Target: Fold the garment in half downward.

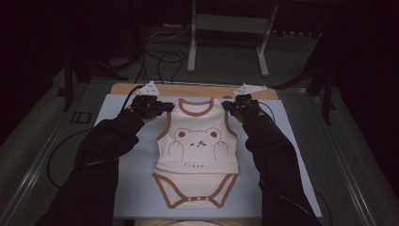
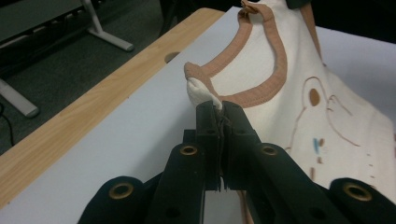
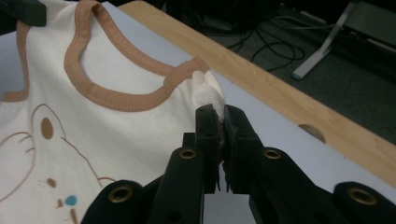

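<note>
The left shoulder strap point(image 2: 201, 88) is being pinched in the left gripper point(image 2: 220, 108), the right shoulder strap point(image 3: 205, 84) in the right gripper point(image 3: 220, 112). The bodysuit point(image 1: 196, 150) is lying flat mid-table; both corners should be raised evenly.

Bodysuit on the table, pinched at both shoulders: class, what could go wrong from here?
1. Each gripper, left and right, holds only a small tuft at the shoulder edge of the bodysuit, so the cloth might slip out when lifted.
2. Pulling the shoulders apart may stretch the brown neck trim.
3. Uneven lifting could crease the bear print.
</note>
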{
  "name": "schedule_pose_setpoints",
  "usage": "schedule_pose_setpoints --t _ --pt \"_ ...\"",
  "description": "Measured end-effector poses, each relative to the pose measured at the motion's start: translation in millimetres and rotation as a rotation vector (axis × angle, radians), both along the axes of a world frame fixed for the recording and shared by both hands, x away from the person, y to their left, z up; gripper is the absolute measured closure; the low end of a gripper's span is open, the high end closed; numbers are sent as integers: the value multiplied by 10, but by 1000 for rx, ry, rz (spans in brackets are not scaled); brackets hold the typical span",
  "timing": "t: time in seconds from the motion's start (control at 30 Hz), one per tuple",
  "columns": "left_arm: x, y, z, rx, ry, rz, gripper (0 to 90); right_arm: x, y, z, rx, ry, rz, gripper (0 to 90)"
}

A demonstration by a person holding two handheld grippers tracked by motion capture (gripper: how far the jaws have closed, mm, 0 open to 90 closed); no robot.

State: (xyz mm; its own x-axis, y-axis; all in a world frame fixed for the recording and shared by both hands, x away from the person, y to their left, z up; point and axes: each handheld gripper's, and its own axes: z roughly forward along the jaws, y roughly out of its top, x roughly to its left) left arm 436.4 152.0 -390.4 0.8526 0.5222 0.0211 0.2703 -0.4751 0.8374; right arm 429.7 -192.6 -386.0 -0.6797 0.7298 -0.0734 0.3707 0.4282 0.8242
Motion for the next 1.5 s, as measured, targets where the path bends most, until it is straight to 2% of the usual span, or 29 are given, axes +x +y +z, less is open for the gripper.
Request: schedule_pose_setpoints --t 0.13,0.27,0.4,0.5,0.57,0.63,0.7,0.97,1.07,1.23,1.3,1.43,1.5 --pt "-10 6 57 0 -11 -2 876 0 0 65 15 -12 -4 859" --pt "-29 27 101 -13 -16 7 876 -22 4 120 10 -25 2 859" --pt "-49 42 112 -11 -20 8 875 -51 13 132 17 -35 6 859" --pt "-73 52 115 -9 -25 7 875 -86 24 135 15 -37 12 859" --pt "-95 47 155 -10 -31 2 876 -97 32 171 -4 -55 18 859" --pt "-101 51 170 -10 -33 0 875 -113 37 219 11 -62 13 859" --pt "-164 55 220 -35 -47 -11 876 -155 44 260 21 -75 20 859" --pt "-332 65 230 -42 -68 -39 875 -386 55 312 41 -109 57 859" --pt "-431 88 205 -43 -71 -49 876 -522 39 283 39 -116 79 859" --pt "-518 112 178 -50 -71 -60 876 -625 7 236 34 -115 85 859" --pt "-599 106 153 -57 -73 -71 876 -697 -18 211 43 -115 93 859" --pt "-659 100 122 -50 -72 -76 876 -792 -20 181 38 -119 106 859" --pt "-696 97 91 -55 -61 -72 876 -862 -21 150 44 -114 113 859"
